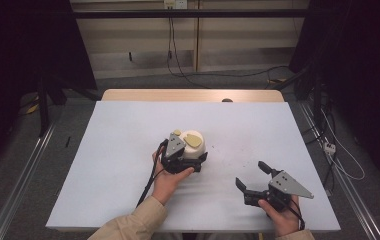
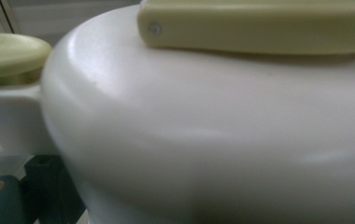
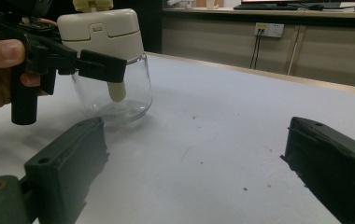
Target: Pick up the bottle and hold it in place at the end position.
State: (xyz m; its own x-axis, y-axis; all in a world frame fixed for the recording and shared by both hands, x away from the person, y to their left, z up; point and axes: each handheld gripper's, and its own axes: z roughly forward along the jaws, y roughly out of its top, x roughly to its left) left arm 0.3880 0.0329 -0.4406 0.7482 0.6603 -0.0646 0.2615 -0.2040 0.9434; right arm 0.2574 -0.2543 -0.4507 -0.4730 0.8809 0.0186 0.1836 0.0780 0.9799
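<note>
On the table (image 1: 128, 150), left fingers (image 1: 196, 161) pinch an empty glass jar (image 3: 119, 88); right fingers (image 1: 252, 176) spread.

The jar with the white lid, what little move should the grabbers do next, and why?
Probably bring the right gripper over to the jar's lid. The left gripper already seems clamped around the jar just under the lid, steadying it on the table, while the right gripper is open, holds nothing and sits well off to the side.

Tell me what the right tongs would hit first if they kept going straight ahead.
Probably bare table at first; the jar held by the left tongs sits left of that line, though depth is hard to judge.
</note>
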